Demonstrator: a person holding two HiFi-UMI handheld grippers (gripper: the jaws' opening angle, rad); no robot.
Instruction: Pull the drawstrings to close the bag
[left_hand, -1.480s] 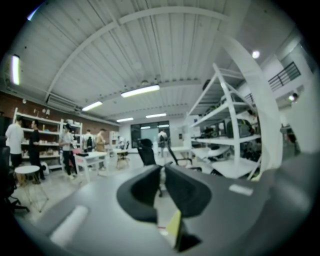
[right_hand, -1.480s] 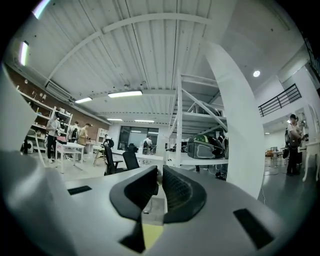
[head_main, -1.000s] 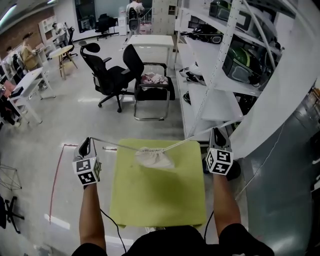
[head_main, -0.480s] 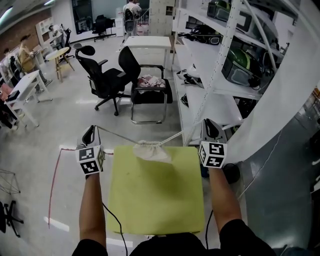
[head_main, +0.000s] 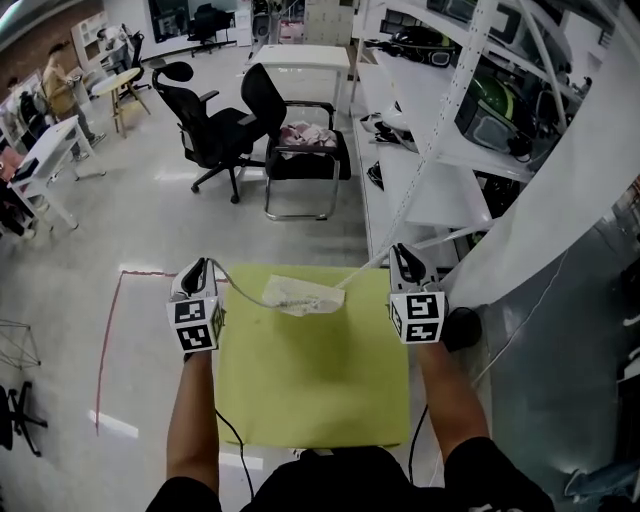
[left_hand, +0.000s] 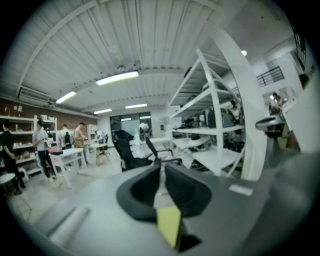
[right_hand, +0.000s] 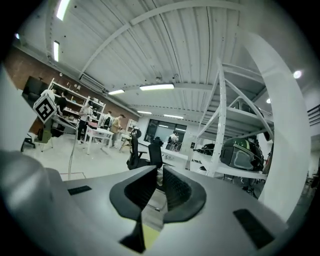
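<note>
A small white drawstring bag (head_main: 300, 296) lies on the far part of the yellow-green table (head_main: 310, 385) in the head view. One drawstring (head_main: 234, 285) sags from the bag's mouth to my left gripper (head_main: 196, 272), which is shut on its end beside the table's far left corner. The other drawstring (head_main: 366, 269) runs nearly straight to my right gripper (head_main: 402, 260), shut on it at the far right corner. In the left gripper view (left_hand: 161, 176) and the right gripper view (right_hand: 159, 181) the jaws stand close together; the strings are hard to make out there.
White shelving (head_main: 440, 150) with gear rises close on the right. Beyond the table stand a chair with cloth on its seat (head_main: 305, 150) and a black office chair (head_main: 205, 130). Red tape (head_main: 108, 340) marks the floor on the left. People sit at desks far left.
Both grippers have come closer together and lower. The strings were taut with the bag hung between them; now the left string sags and the bag rests on the table.
</note>
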